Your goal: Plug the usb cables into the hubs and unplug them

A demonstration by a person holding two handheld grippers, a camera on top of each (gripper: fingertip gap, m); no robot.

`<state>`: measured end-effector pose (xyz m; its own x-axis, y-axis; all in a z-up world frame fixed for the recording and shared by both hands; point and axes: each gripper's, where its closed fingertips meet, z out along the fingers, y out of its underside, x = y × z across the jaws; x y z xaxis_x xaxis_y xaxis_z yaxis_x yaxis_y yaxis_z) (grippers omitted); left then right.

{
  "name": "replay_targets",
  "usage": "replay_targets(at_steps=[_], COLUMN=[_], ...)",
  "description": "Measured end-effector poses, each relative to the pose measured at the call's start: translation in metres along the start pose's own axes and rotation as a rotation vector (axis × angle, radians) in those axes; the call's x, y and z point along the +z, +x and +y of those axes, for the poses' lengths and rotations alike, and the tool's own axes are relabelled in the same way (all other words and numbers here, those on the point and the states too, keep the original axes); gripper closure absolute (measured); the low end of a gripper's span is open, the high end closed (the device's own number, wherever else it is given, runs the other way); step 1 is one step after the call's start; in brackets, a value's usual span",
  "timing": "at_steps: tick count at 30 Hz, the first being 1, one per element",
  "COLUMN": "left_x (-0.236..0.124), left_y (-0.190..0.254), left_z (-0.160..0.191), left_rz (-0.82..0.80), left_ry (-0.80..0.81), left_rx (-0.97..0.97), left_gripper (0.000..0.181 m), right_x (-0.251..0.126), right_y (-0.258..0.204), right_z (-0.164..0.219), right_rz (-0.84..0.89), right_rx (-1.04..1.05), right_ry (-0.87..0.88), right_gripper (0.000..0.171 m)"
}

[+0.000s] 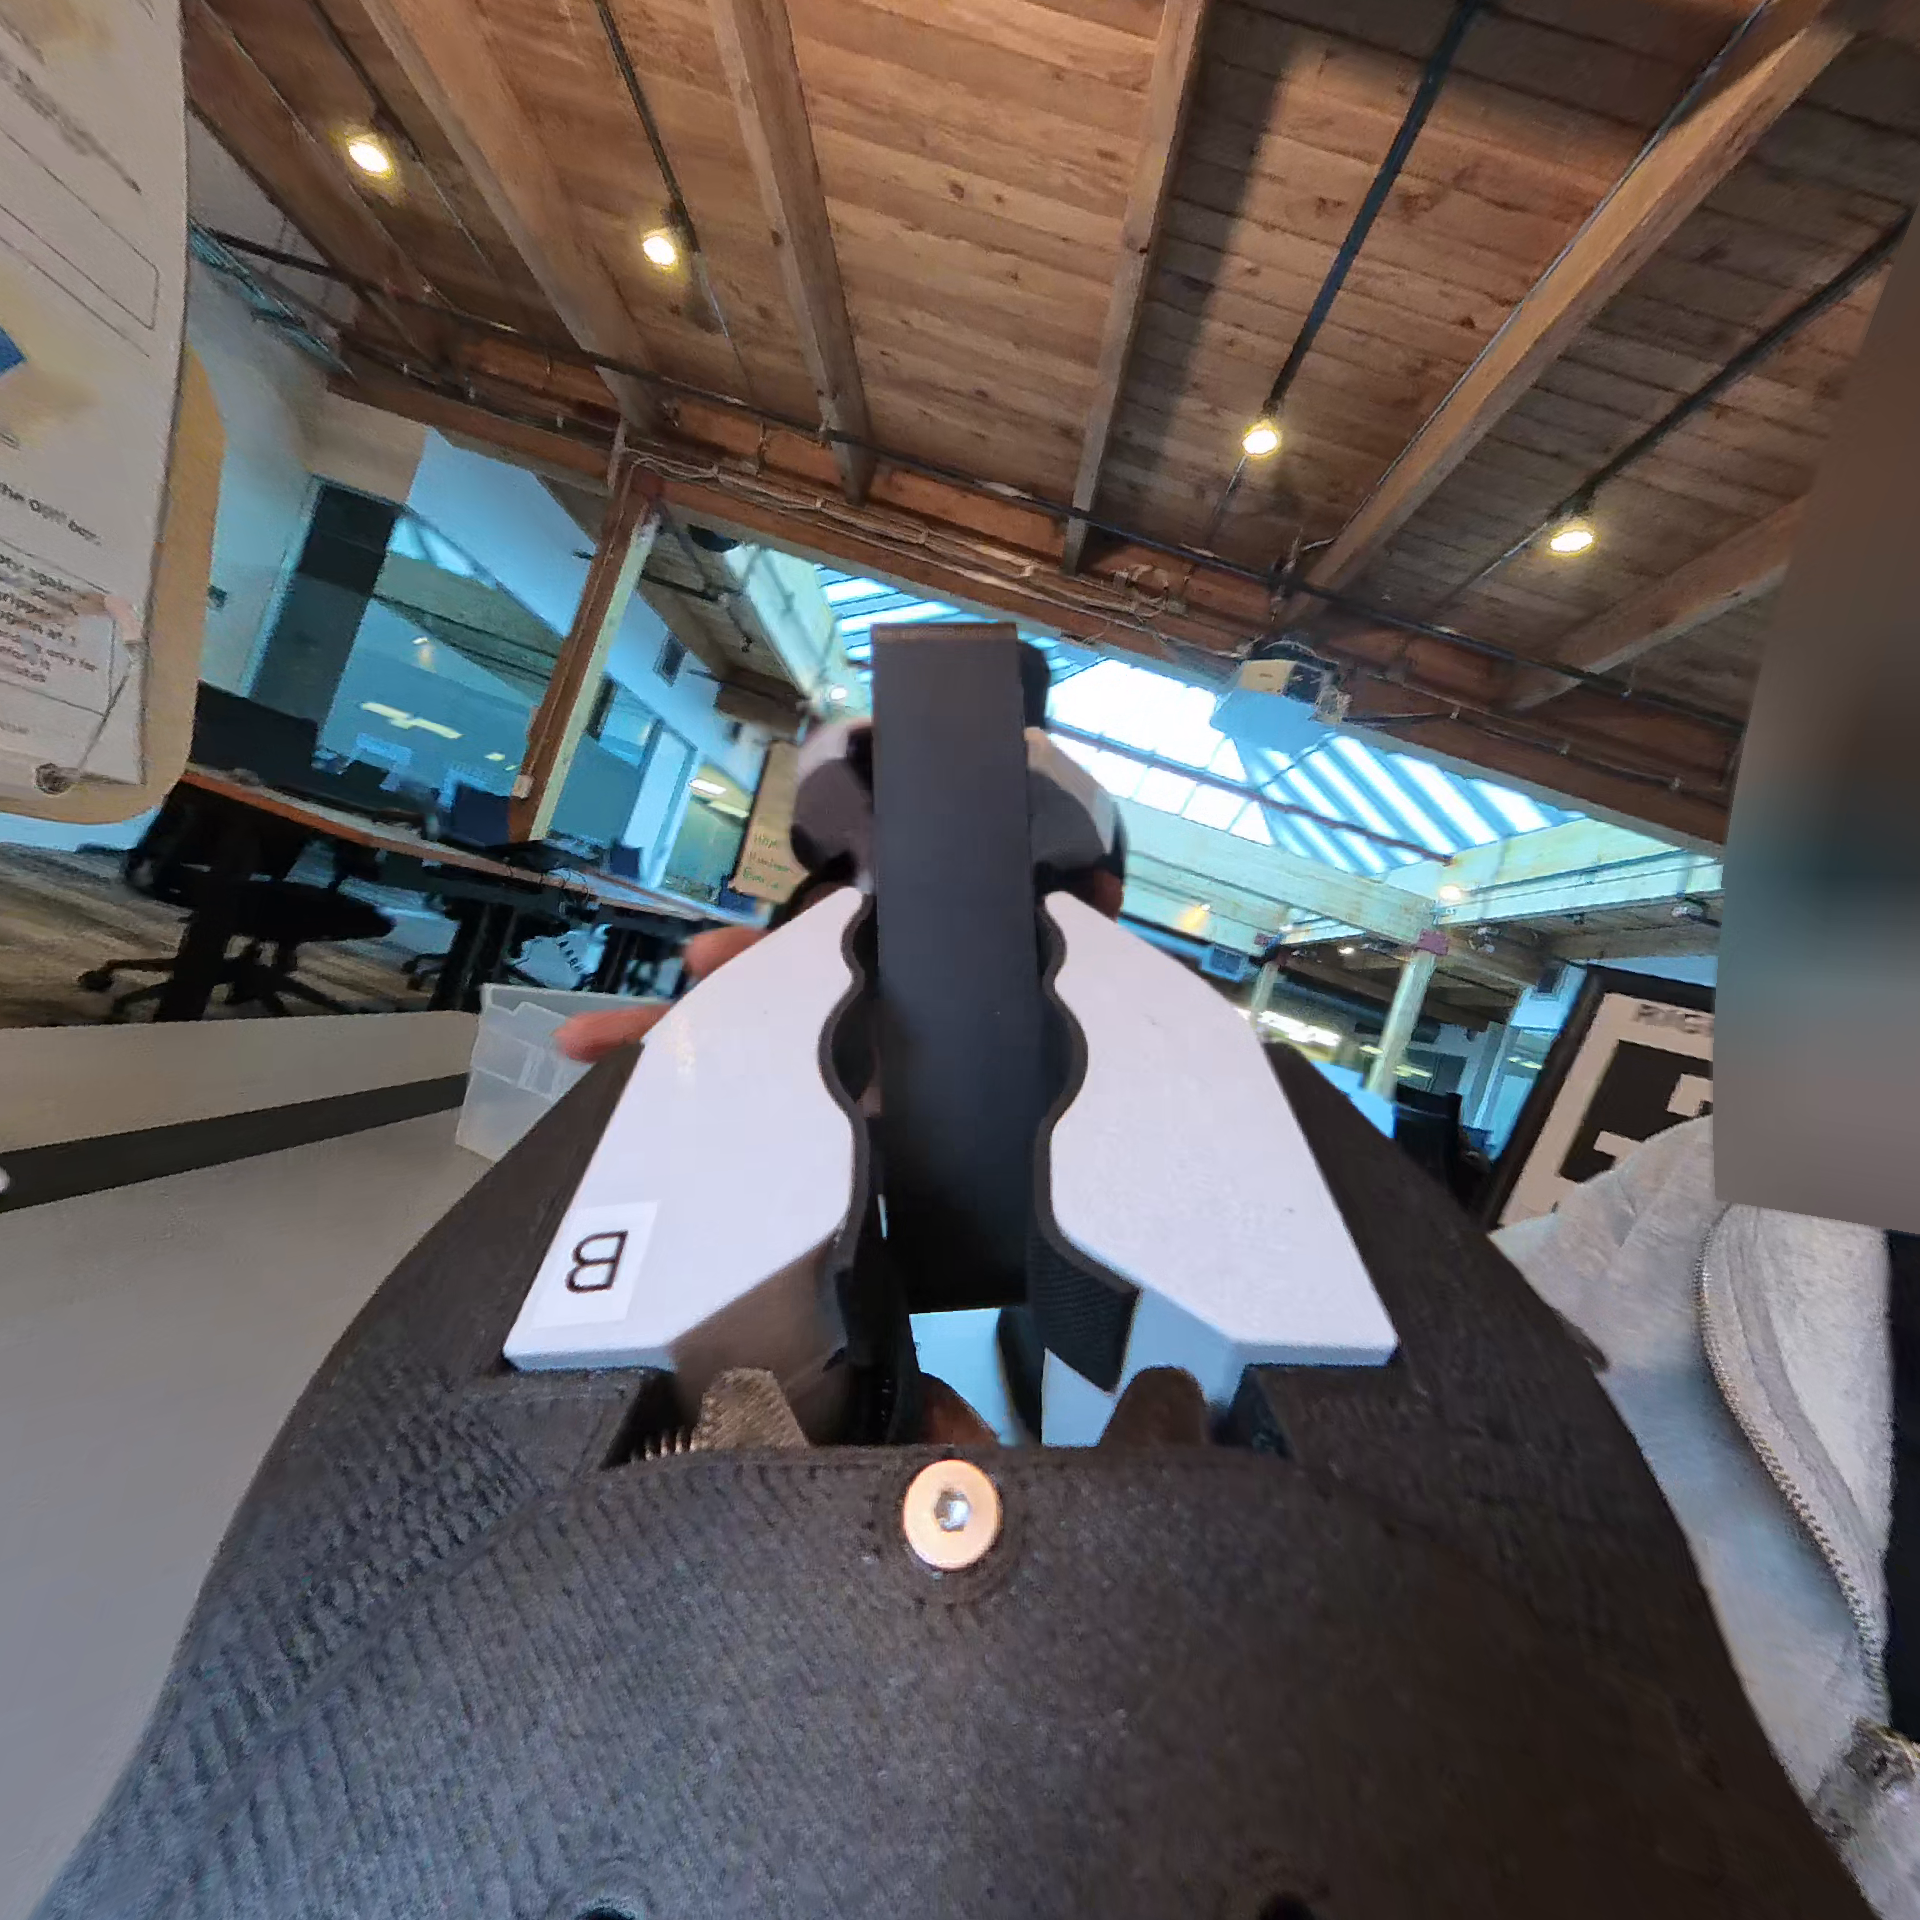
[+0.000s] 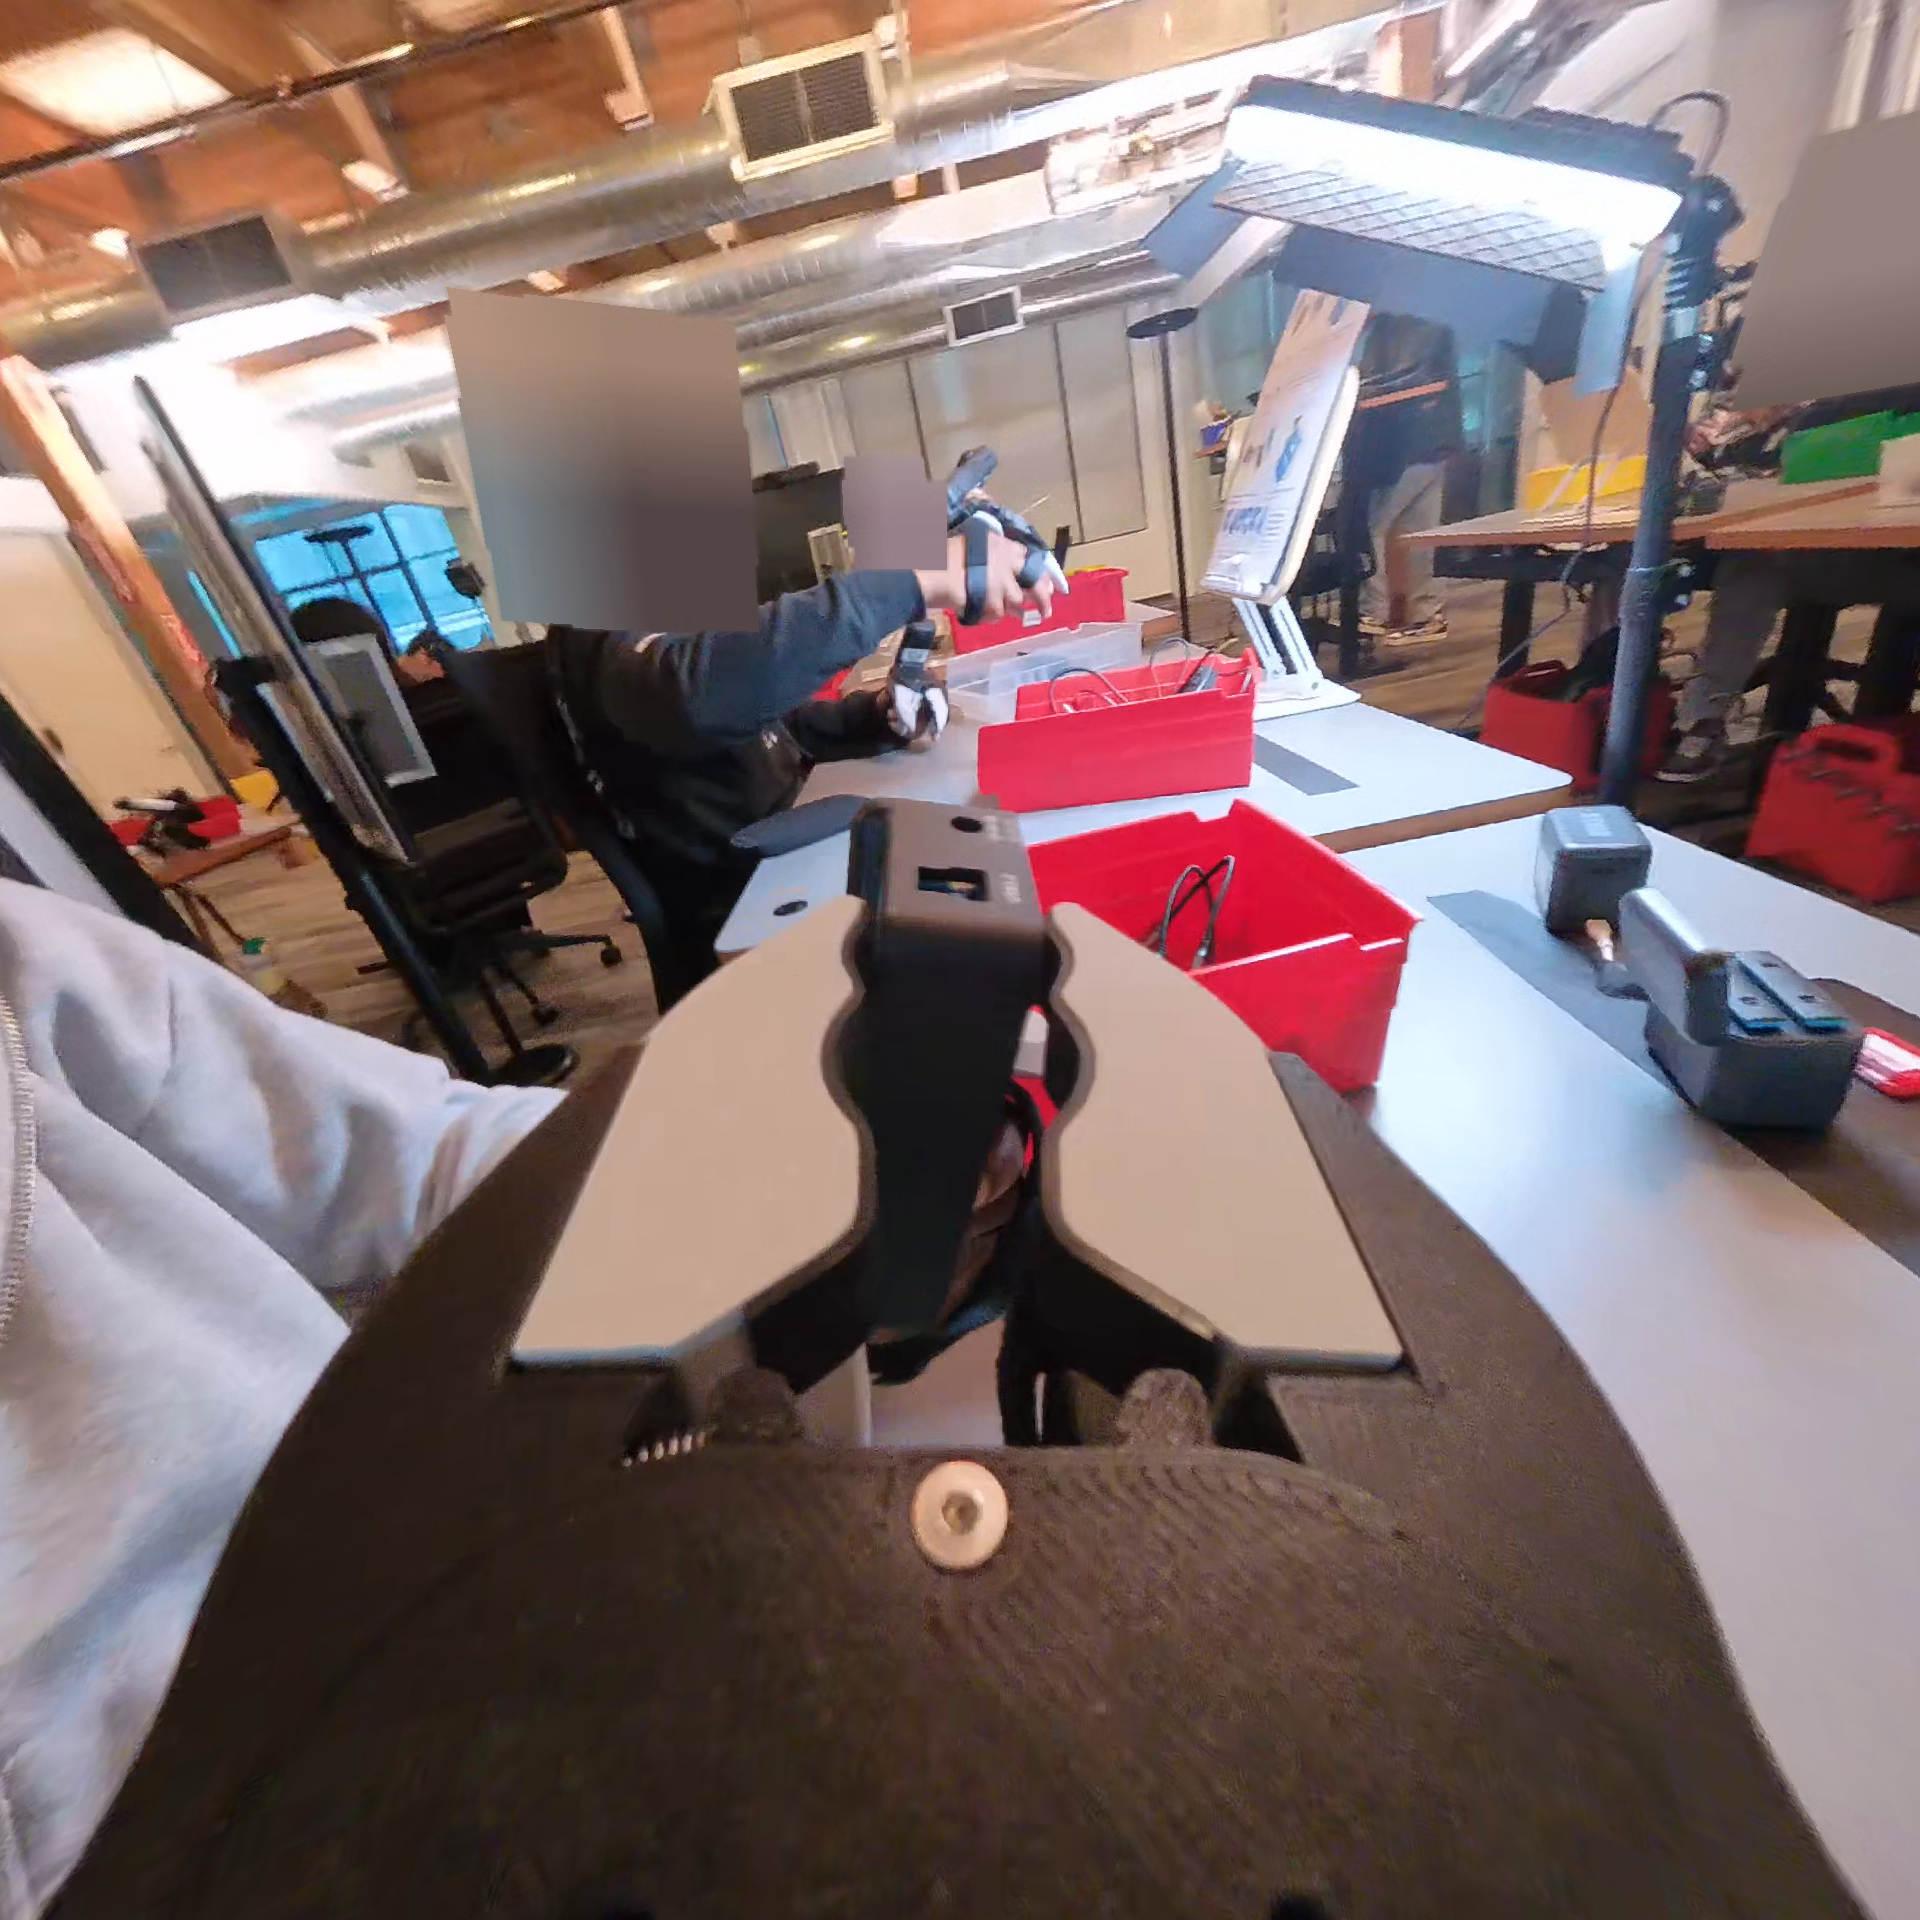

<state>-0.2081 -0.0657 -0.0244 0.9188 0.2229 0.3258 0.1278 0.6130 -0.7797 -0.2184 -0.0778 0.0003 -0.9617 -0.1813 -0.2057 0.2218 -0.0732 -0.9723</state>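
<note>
Two black hubs are held up off the desk (image 2: 1558, 1247), one pinched in the left gripper (image 1: 951, 997), one (image 2: 951, 894) in the right gripper (image 2: 951, 997). No cable is plugged in; cables lie in the red bin (image 2: 1309, 966) beyond, so plugging seems not yet begun.

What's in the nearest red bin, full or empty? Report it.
Neither full nor empty: the nearest red bin holds a few black cables, with bare red floor showing.

A red bin (image 2: 1299, 966) stands just ahead; bare table (image 2: 1558, 1299) beside it.
</note>
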Motion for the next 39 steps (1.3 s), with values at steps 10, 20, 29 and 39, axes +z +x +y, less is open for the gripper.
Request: replay_targets(at_steps=[10,20,29,39], left_x=[0.005,0.011,0.008,0.007], left_y=[-0.013,-0.031,-0.037,-0.039], left_z=[0.006,0.053,0.057,0.06], left_rz=[-0.167,-0.224,-0.253,-0.263], left_ry=[0.039,-0.195,-0.229,-0.255], left_rx=[0.305,0.464,0.492,0.525], left_gripper=[0.077,0.063,0.07,0.074], right_x=[-0.068,-0.345,-0.398,-0.399], right_y=[0.033,0.151,0.21,0.245], right_z=[-0.043,-0.068,-0.013,0.026], right_rz=[0.314,1.421,1.606,1.697], right_rx=[-0.104,-0.225,-0.158,-0.202], right_ry=[-0.005,0.066,-0.029,-0.203], right_gripper=[0.144,0.143,0.143,0.143])
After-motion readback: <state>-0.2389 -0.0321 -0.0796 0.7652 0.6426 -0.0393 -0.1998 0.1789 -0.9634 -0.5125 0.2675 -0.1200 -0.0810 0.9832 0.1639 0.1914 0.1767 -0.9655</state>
